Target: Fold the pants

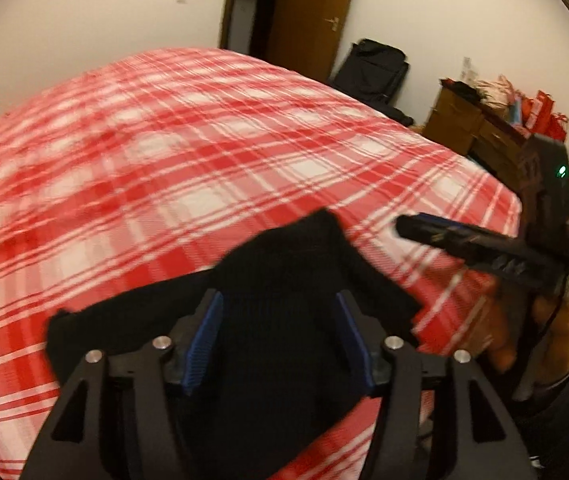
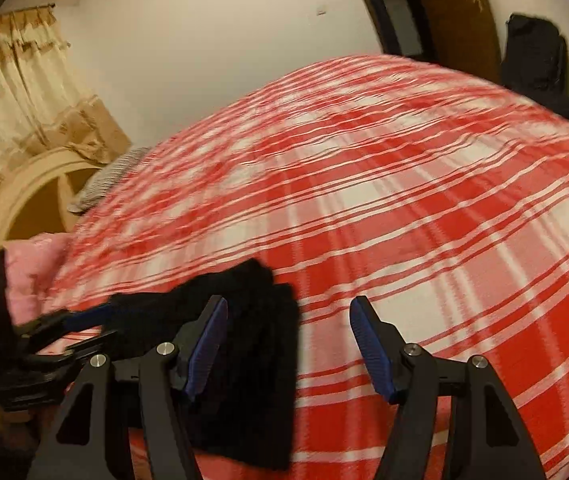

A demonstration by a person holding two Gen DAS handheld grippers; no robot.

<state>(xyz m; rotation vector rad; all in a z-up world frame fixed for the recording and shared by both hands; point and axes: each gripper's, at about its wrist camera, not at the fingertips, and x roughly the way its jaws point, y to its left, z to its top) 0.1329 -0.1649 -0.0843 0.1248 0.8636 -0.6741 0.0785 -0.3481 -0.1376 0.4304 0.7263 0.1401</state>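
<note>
The black pants [image 1: 284, 300] lie folded into a small bundle on the red and white plaid bedspread [image 1: 184, 140] near the bed's front edge. My left gripper [image 1: 278, 300] is open, its blue-padded fingers [image 1: 204, 340] spread on either side of the bundle, above it. My right gripper [image 2: 288, 304] is open and empty over the bedspread [image 2: 404, 200], with the pants [image 2: 252, 360] just left of its left finger. The right gripper also shows in the left wrist view [image 1: 484, 252], to the right of the pants. The left gripper shows in the right wrist view [image 2: 64, 332], at the bundle's left.
A brown door [image 1: 308, 12] and a black bag [image 1: 372, 68] stand beyond the bed. A cluttered wooden cabinet [image 1: 484, 124] is at the right. A headboard [image 2: 24, 188], curtains [image 2: 16, 80] and a pink pillow [image 2: 32, 268] are at the left in the right wrist view.
</note>
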